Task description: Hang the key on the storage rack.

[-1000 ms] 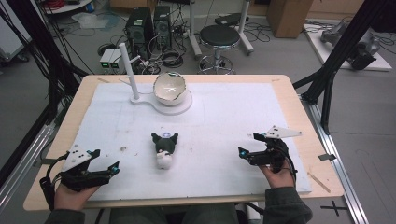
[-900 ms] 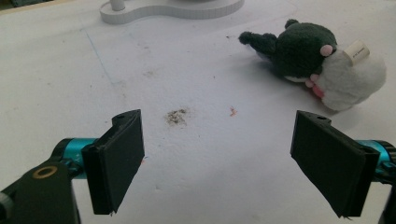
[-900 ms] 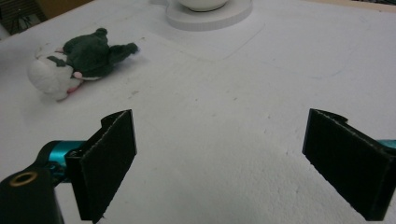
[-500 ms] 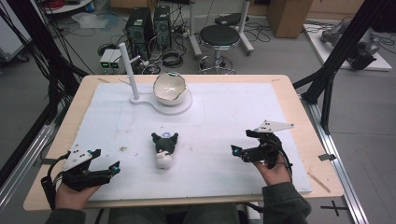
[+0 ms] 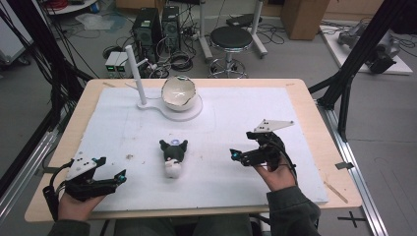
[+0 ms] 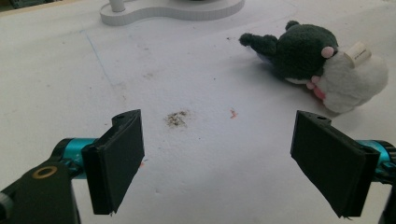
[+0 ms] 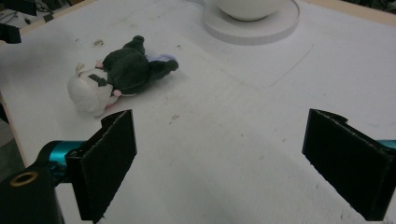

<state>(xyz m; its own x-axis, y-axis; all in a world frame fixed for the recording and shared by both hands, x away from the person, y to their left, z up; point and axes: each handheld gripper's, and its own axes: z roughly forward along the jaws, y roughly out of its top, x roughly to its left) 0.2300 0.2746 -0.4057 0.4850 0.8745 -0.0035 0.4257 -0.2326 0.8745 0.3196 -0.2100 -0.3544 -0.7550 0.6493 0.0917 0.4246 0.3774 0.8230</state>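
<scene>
A small plush toy [image 5: 173,157] with a dark head and a white body lies on its side in the middle of the white mat [image 5: 236,113]. My left gripper [image 5: 112,169] rests near the front left corner, open, and the plush toy [image 6: 317,65] lies beyond its right jaw. My right gripper [image 5: 243,147] is to the toy's right, open and empty. In the right gripper view the plush toy [image 7: 116,79] lies ahead of the left jaw. Bare mat shows between the left gripper [image 6: 219,135] jaws and the right gripper [image 7: 219,130] jaws.
A white bowl [image 5: 178,92] sits on a round white base [image 5: 192,111] at the back of the mat, with a white upright post [image 5: 135,73] beside it. The wooden table edge [image 5: 324,128] borders the mat. A small dirt smudge [image 6: 176,119] marks the mat.
My right gripper has slid left across the mat, closer to the plush toy. The left gripper and the toy have stayed put.
</scene>
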